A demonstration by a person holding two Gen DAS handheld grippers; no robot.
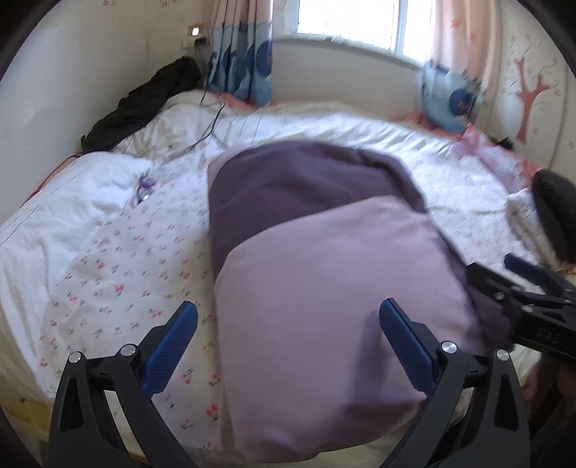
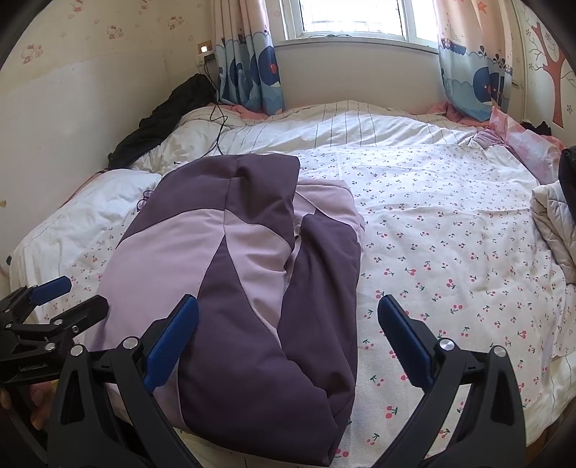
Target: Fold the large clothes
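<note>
Centre frame: folded purple jacket (image 2: pixel 244 280) on cherry-print bed (image 2: pixel 450 252); left gripper (image 1: pixel 288 342) and right gripper (image 2: pixel 288 338) both spread apart, empty.

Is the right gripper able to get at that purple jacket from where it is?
Probably yes: the right gripper is open just above the purple jacket, with nothing between them.

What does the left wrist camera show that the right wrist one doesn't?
Only the left wrist view shows the jacket's plain, pale lilac side, with the right tool beside it. Only the right wrist view shows the jacket's dark and pale panels meeting in curved seams, and the left tool. Both show the cherry-print sheet, the dark garment by the wall, the window and each camera's own open tool.
</note>
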